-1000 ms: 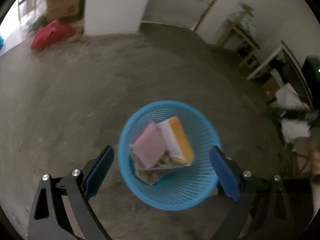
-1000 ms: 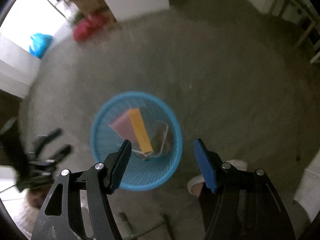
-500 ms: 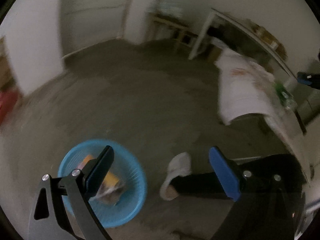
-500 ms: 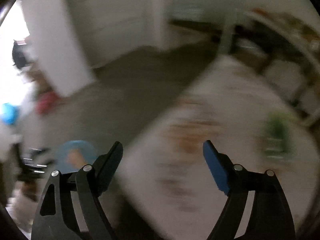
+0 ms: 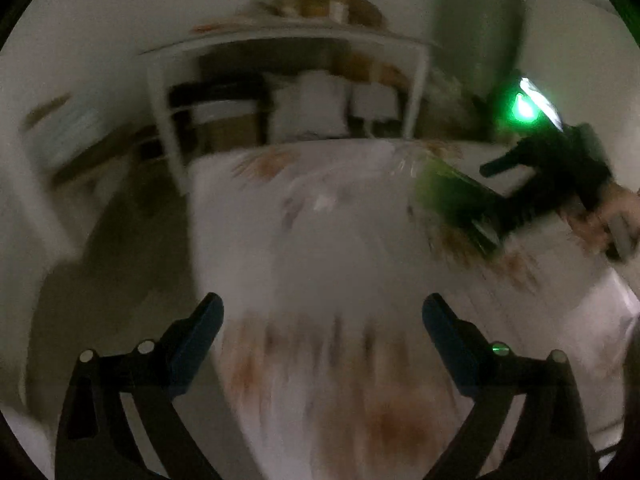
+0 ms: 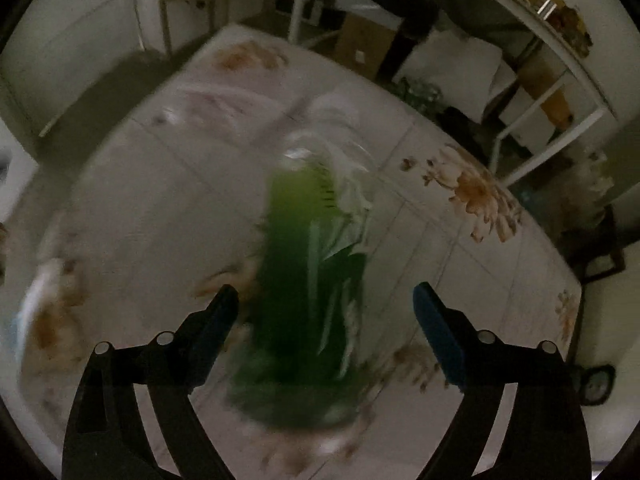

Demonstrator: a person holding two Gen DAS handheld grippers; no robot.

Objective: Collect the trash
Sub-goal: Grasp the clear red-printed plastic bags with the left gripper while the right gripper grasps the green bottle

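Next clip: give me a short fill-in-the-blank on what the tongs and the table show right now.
1. The right tongs are ____ around the green plastic wrapper.
2. The wrapper lies on a white ____-patterned tablecloth.
3. The left tongs hold ____.

Missing words: open; flower; nothing

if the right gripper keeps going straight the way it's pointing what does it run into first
Most likely the green plastic package lying on the flowered tablecloth. It sits between the open right gripper fingers, untouched. Blur hides the remaining gap.
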